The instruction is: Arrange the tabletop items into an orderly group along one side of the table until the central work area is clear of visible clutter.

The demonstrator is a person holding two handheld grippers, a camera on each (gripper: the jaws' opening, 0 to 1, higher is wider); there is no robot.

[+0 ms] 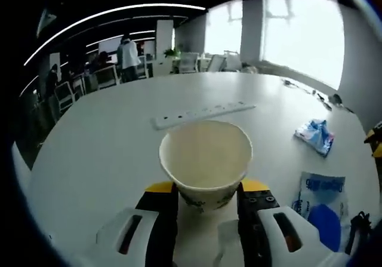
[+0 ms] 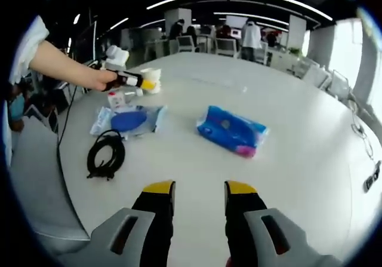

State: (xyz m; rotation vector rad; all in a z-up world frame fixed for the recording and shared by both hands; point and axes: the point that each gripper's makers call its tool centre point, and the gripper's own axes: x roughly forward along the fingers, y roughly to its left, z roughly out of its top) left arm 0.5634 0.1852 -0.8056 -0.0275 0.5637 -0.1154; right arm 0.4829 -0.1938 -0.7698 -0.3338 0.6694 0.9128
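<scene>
A cream paper cup [image 1: 206,159] stands upright between my left gripper's [image 1: 207,188] yellow-tipped jaws, which are shut on its lower wall. From the right gripper view, a person's arm holds that left gripper [image 2: 126,79] with the cup [image 2: 152,79] at the table's far left. My right gripper [image 2: 199,190] is open over bare table, holding nothing. Beyond it lies a blue tissue pack [image 2: 233,131], also visible from the left [image 1: 315,137]. A clear bag with a blue disc [image 2: 128,121] [image 1: 322,202] and a coiled black cable [image 2: 106,153] lie near the cup.
A white power strip [image 1: 203,114] lies behind the cup on the round white table [image 1: 101,153]. A small white box [image 2: 116,98] sits by the bag. Thin cables [image 2: 356,126] and a dark object [image 2: 373,177] lie at the right edge. Chairs and people stand beyond.
</scene>
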